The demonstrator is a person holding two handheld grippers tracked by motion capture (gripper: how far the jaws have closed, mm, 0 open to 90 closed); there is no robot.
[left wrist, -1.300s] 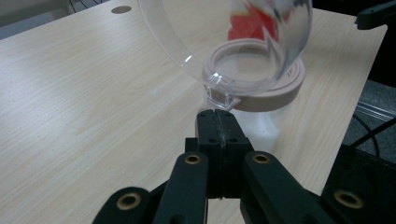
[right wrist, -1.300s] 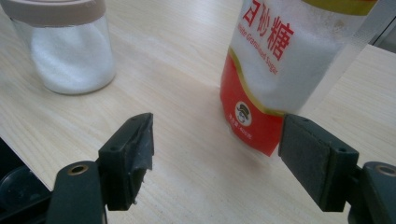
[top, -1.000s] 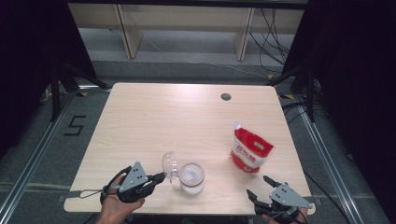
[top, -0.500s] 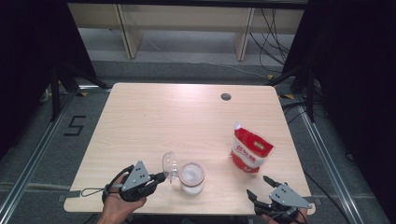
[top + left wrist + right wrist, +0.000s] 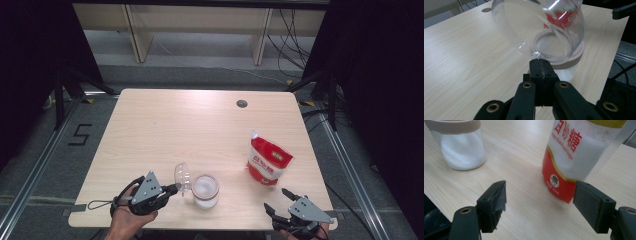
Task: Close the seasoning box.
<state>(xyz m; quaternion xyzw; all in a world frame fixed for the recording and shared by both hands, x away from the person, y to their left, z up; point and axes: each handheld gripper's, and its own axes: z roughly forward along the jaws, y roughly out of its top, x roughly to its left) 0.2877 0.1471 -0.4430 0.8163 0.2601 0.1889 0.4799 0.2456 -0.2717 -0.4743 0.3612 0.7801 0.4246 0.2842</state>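
A small glass jar [image 5: 205,190] half full of white sugar stands near the table's front edge, also in the right gripper view [image 5: 461,147]. Its clear domed lid [image 5: 182,177] is tipped up on the jar's left side. My left gripper [image 5: 173,189] is shut on the lid's rim; in the left gripper view the jaws [image 5: 540,63] pinch the edge of the lid [image 5: 539,27] above the jar's pinkish rim [image 5: 574,58]. A red and white sugar bag [image 5: 268,162] stands to the right. My right gripper [image 5: 277,199] is open at the front right, with the sugar bag [image 5: 574,152] just beyond its jaws [image 5: 540,200].
The light wooden table [image 5: 200,130] has a round cable hole [image 5: 242,104] at the back right. Its front and right edges lie close to my right gripper. Dark floor, cables and shelving legs surround the table.
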